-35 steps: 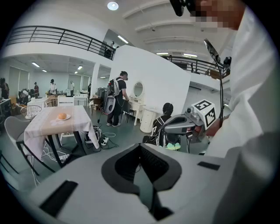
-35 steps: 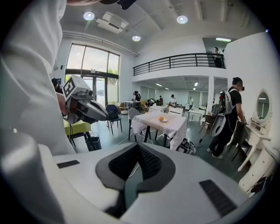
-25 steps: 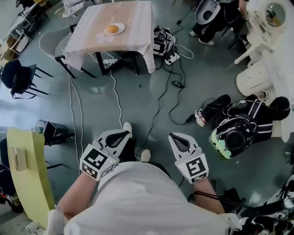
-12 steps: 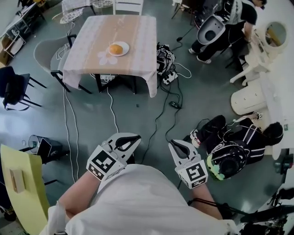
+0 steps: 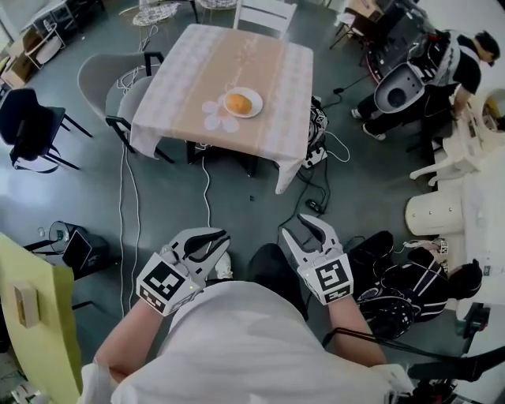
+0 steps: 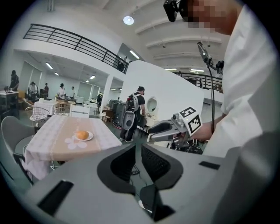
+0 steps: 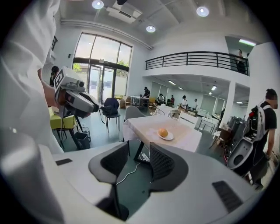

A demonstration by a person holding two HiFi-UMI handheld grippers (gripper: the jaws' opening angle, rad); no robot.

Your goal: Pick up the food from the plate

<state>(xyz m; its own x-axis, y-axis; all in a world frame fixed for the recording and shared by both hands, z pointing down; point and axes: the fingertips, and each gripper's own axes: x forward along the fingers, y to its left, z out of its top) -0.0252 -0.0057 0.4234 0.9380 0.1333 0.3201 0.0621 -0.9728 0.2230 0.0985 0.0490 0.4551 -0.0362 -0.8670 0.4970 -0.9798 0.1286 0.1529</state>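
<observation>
An orange round food (image 5: 238, 102) lies on a white plate (image 5: 254, 110) on the cloth-covered table (image 5: 264, 59), far ahead of both grippers. The left gripper view shows the food (image 6: 82, 134) at mid-left, the right gripper view shows it (image 7: 163, 132) ahead on its plate (image 7: 170, 137). My left gripper (image 5: 223, 236) is held at waist height, shut with nothing in it. My right gripper (image 5: 293, 227) hangs beside it with its jaws opening, and only floor shows between them (image 7: 139, 159).
Grey chairs (image 5: 118, 79) stand at the table's left and a white chair (image 5: 264, 14) behind it. Cables (image 5: 126, 205) trail over the floor and under the table. Black gear (image 5: 402, 288) lies on the floor to the right. A yellow table (image 5: 31, 308) is at the left.
The table with the plate has come closer and shifted right in the head view as the person walks toward it. The right gripper's jaws have parted; the left looks unchanged.
</observation>
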